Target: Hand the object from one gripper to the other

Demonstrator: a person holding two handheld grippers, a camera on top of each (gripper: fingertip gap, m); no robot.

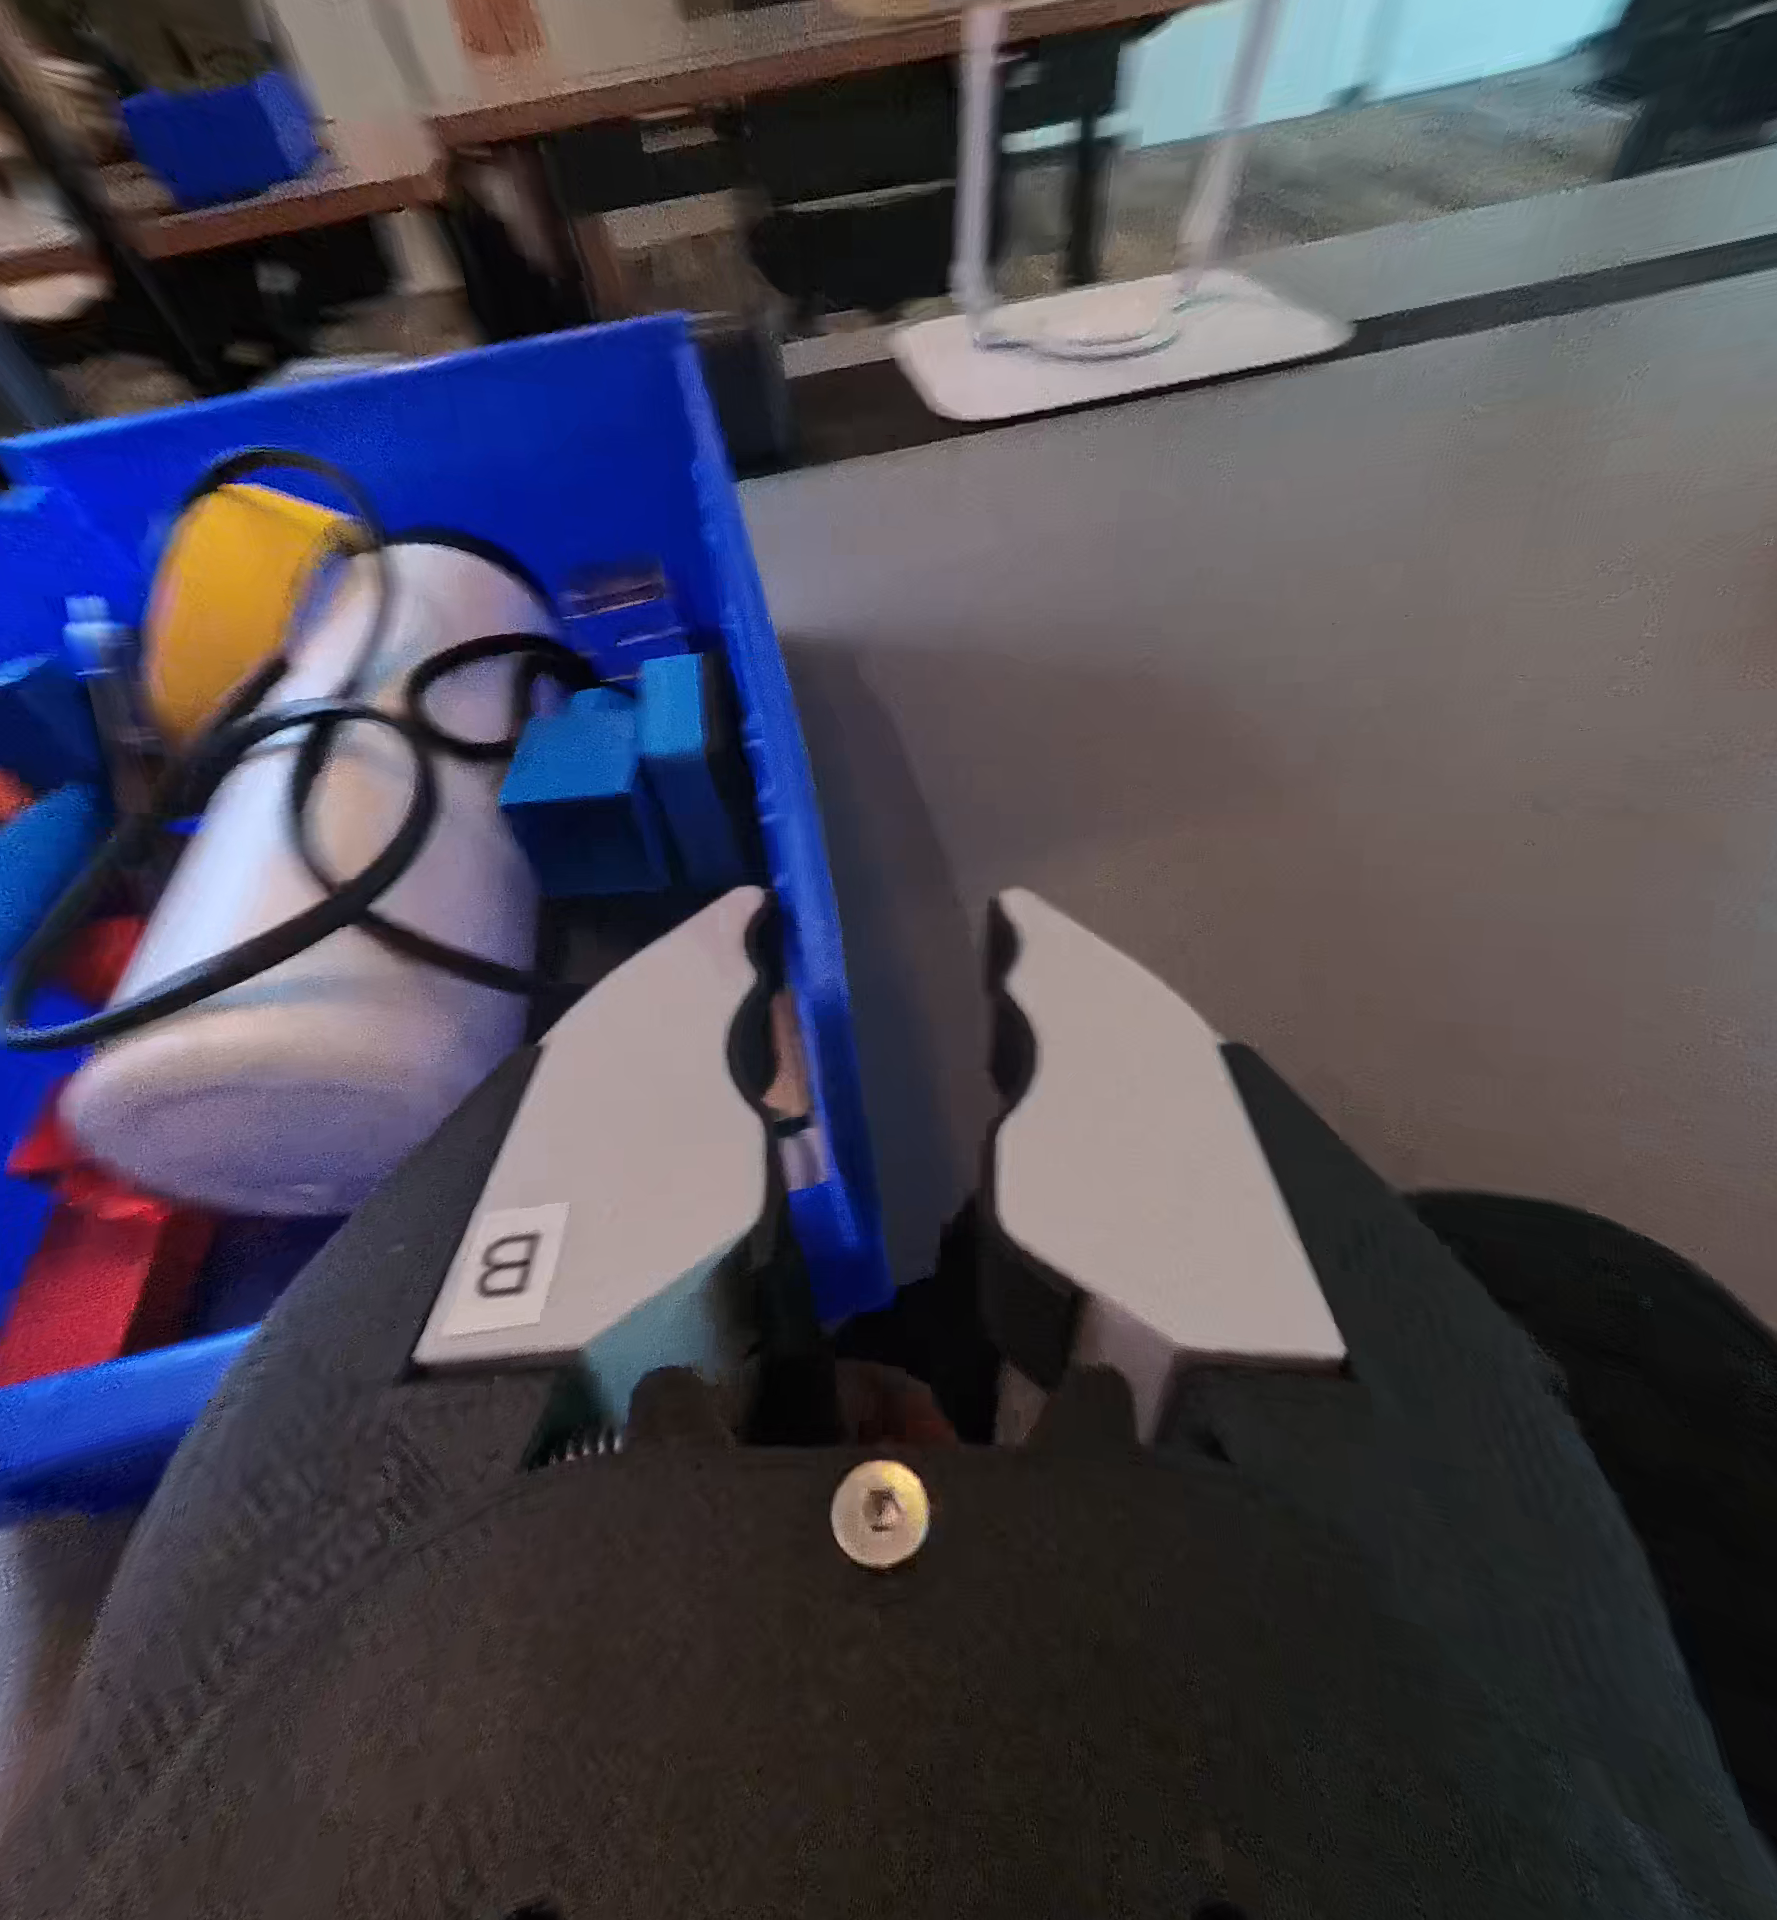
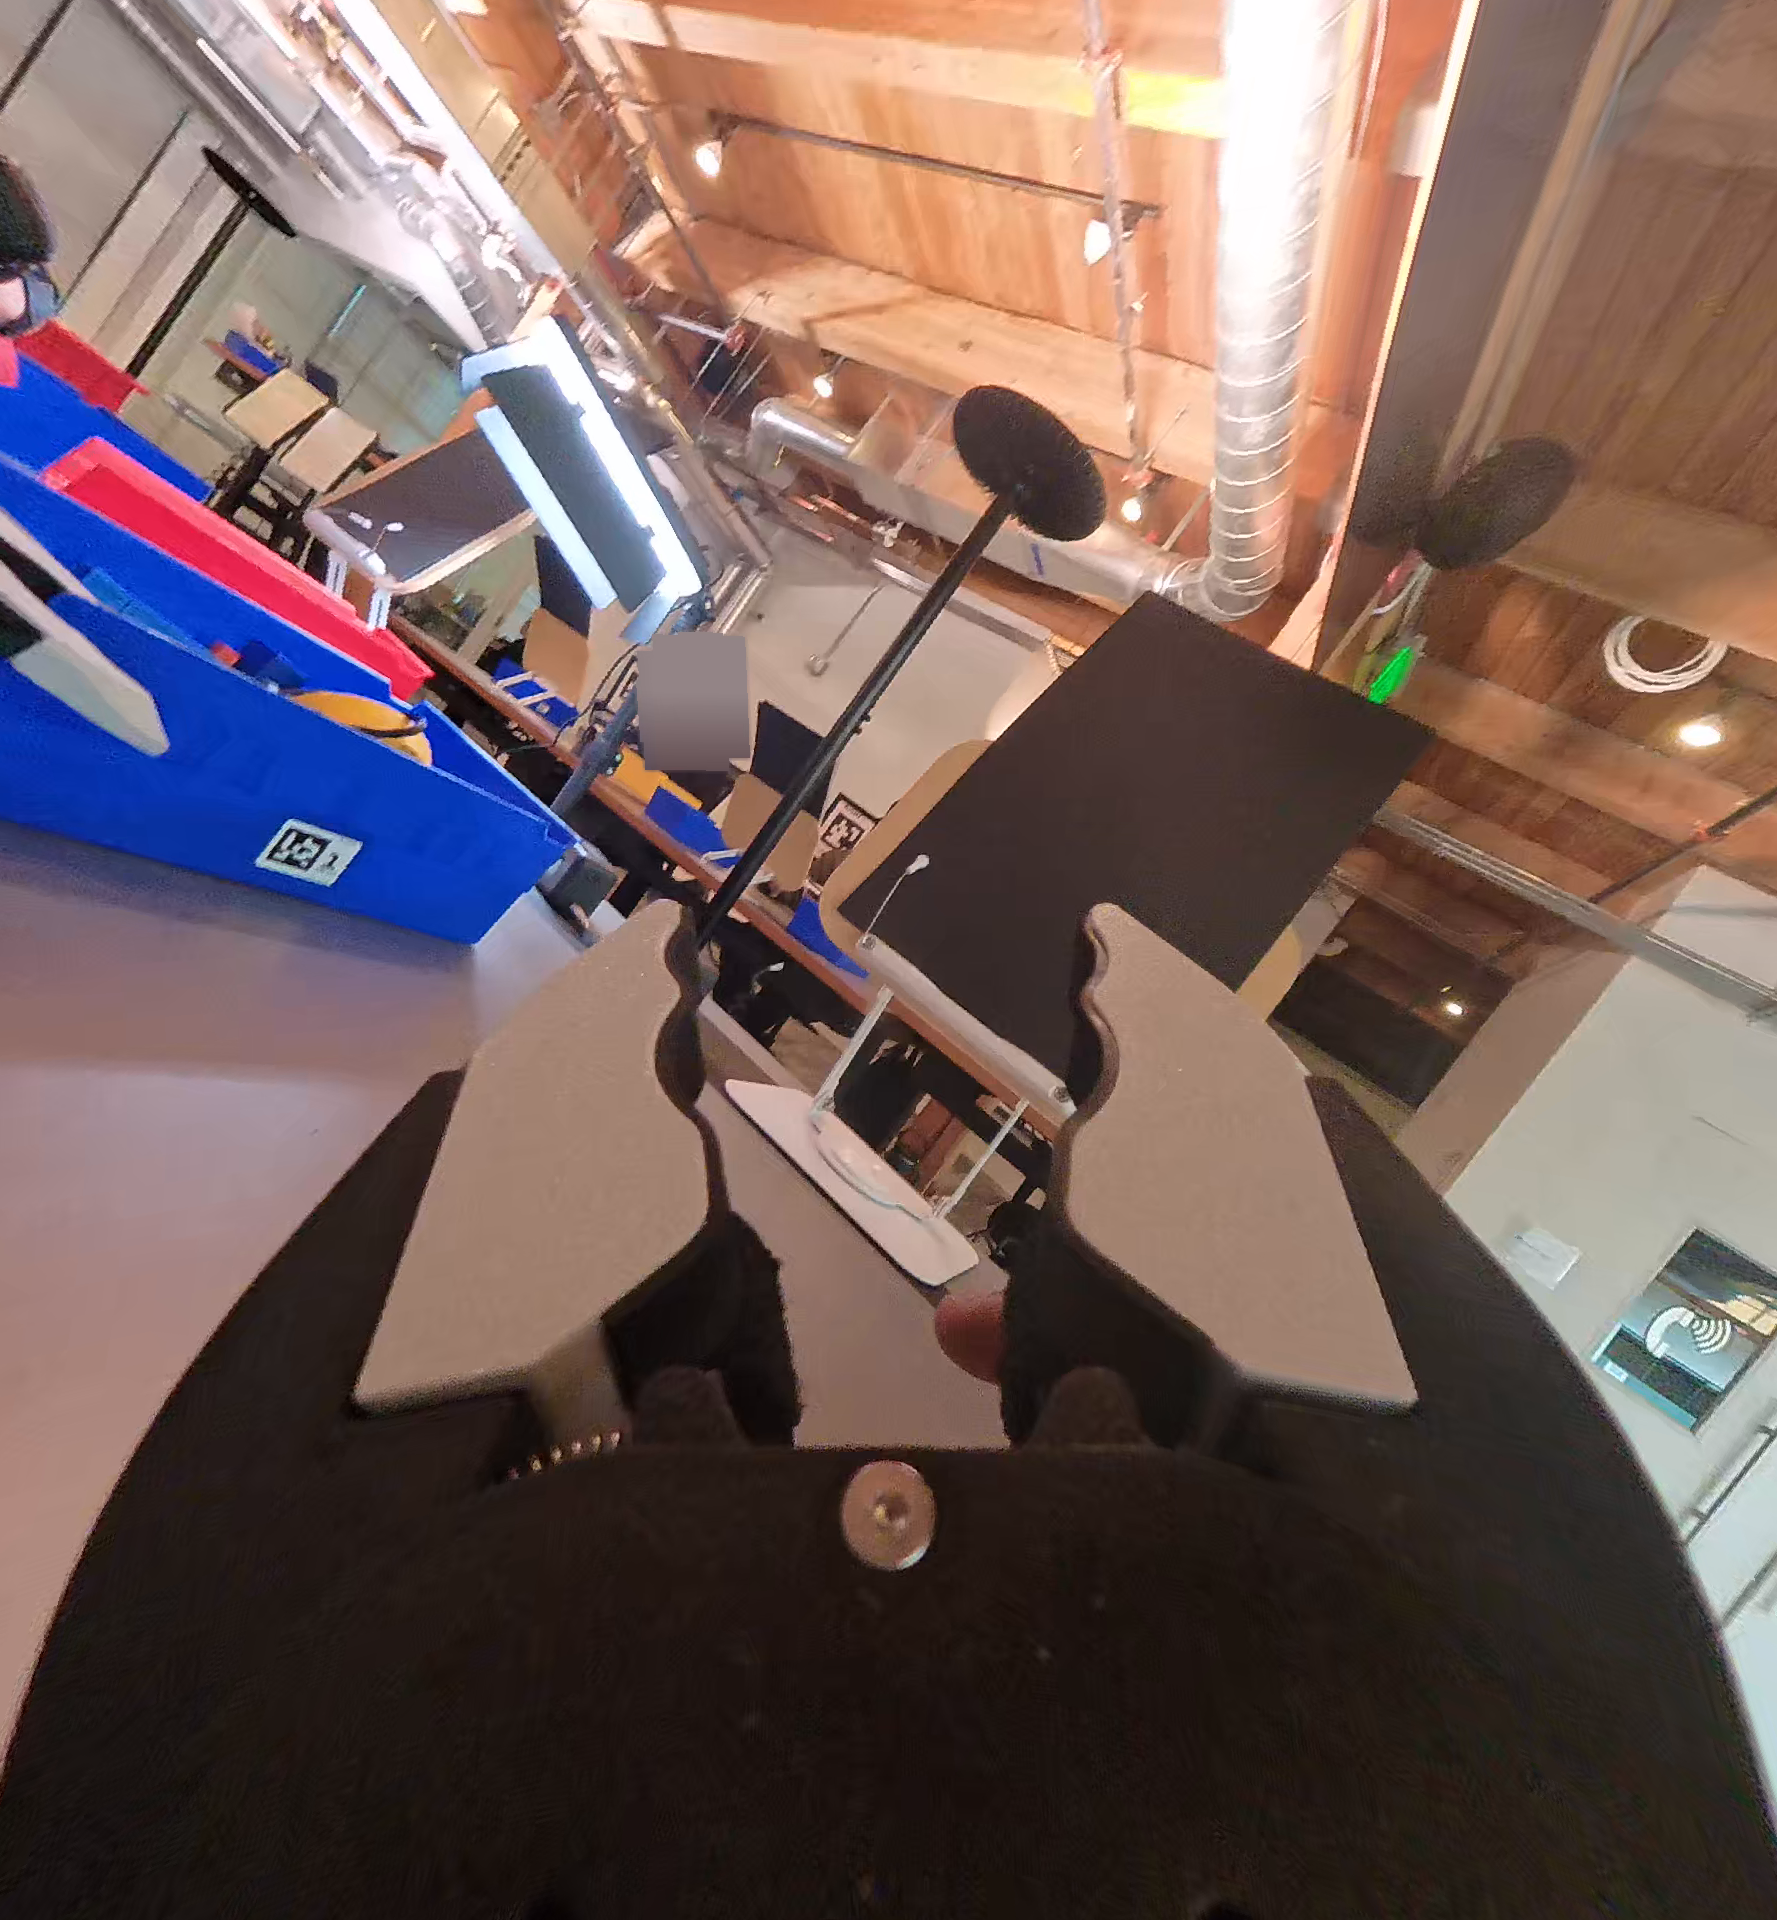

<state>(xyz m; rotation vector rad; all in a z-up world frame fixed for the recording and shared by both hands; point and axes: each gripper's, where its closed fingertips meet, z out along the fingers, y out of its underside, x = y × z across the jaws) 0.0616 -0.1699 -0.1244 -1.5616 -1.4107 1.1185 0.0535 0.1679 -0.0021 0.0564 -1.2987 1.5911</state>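
While both claws gape empty, left gripper [image 1: 879, 925] over blue bin [image 1: 759, 644] wall (blurred); right gripper [image 2: 884, 940] above grey table [image 2: 136, 1039].

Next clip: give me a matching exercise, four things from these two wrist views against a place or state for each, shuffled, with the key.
Things
1. left gripper
2. white cylinder
3. black cable
4. right gripper

Places or states
A. lying inside the blue bin
B. open, tilted up toward the ceiling
C. looped over the cylinder
D. open, straddling the bin's wall

Pairs: 1-D, 2-A, 3-C, 4-B
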